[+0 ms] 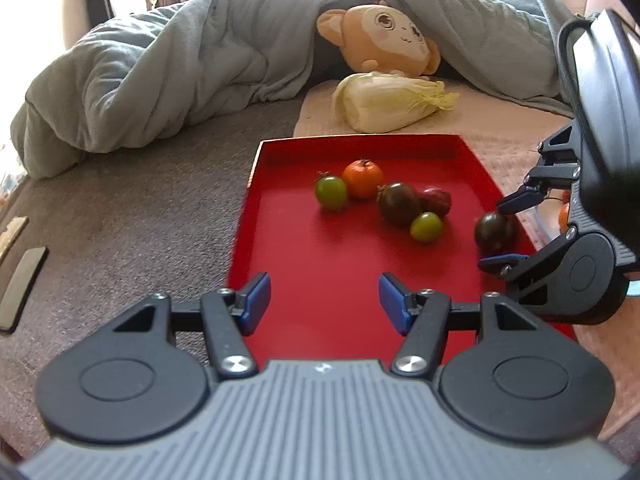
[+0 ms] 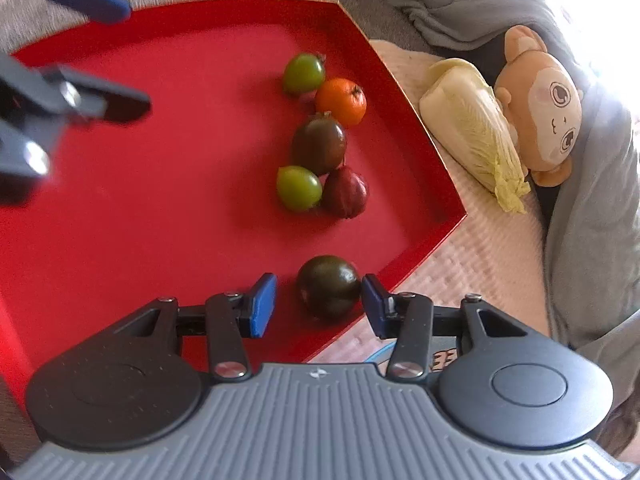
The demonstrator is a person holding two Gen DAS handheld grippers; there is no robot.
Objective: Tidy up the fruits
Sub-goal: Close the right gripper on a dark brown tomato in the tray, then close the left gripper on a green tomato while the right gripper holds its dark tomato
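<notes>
A red tray (image 1: 280, 216) lies on the bed. On it a cluster holds a green tomato (image 1: 331, 193), an orange fruit (image 1: 362, 179), a dark tomato (image 1: 399, 204), a reddish fruit (image 1: 438, 200) and a second green tomato (image 1: 426, 227). Apart from these, a dark brown tomato (image 2: 328, 286) rests by the tray's right rim. My right gripper (image 2: 318, 304) straddles it: the right pad is at its skin, while a gap shows at the left pad. My left gripper (image 1: 324, 300) hovers open over the tray's near end with nothing between its fingers.
A napa cabbage (image 1: 388, 100) and a plush monkey (image 1: 384, 40) lie beyond the tray, under a rumpled grey blanket (image 1: 180, 72). A cream mat (image 2: 472, 264) borders the tray's right side. Flat strips (image 1: 22, 288) lie on the grey cover at far left.
</notes>
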